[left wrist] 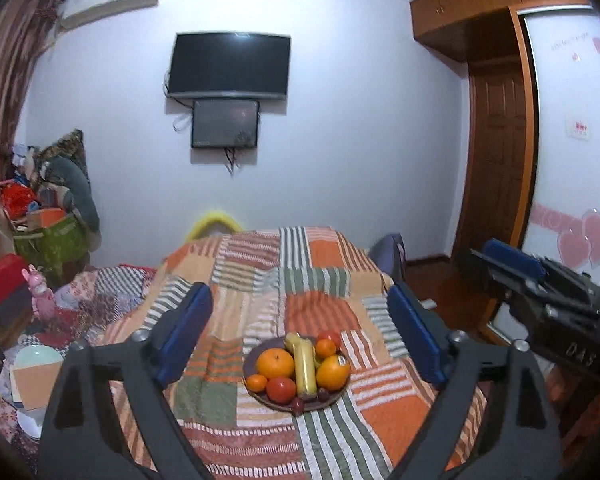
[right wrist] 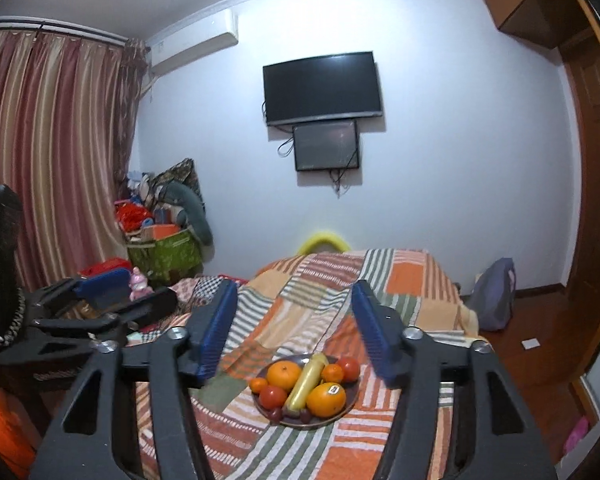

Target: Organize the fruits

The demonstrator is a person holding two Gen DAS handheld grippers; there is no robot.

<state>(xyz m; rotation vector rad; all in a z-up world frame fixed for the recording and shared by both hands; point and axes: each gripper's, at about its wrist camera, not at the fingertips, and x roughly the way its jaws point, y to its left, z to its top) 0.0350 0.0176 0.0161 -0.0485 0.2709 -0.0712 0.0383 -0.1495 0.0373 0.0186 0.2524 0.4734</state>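
A brown plate [left wrist: 334, 398] [right wrist: 352, 402] rests on the patchwork quilt [left wrist: 320, 280] of a bed. On it lie a long yellow fruit [left wrist: 305, 368] [right wrist: 306, 384], a large orange [left wrist: 275, 363] [right wrist: 284, 374], an orange with a sticker [left wrist: 333, 372] [right wrist: 326, 400], tomatoes [left wrist: 281, 390] [right wrist: 273, 397], small mandarins [left wrist: 257, 383] [right wrist: 333, 373] and small dark fruits [left wrist: 298, 403] [right wrist: 276, 414]. My left gripper [left wrist: 298, 292] [right wrist: 150, 286] hangs above and short of the plate, open and holding nothing. My right gripper [right wrist: 295, 288] [left wrist: 486, 258] hovers beside it, open and also holding nothing.
A TV [left wrist: 230, 66] hangs on the far wall. Piled boxes and clothes [right wrist: 160, 240] and a pink toy [left wrist: 40, 296] crowd the left of the bed. A wooden wardrobe and door [left wrist: 496, 152], wood floor [right wrist: 540, 360] and a blue bag [right wrist: 496, 296] lie to the right.
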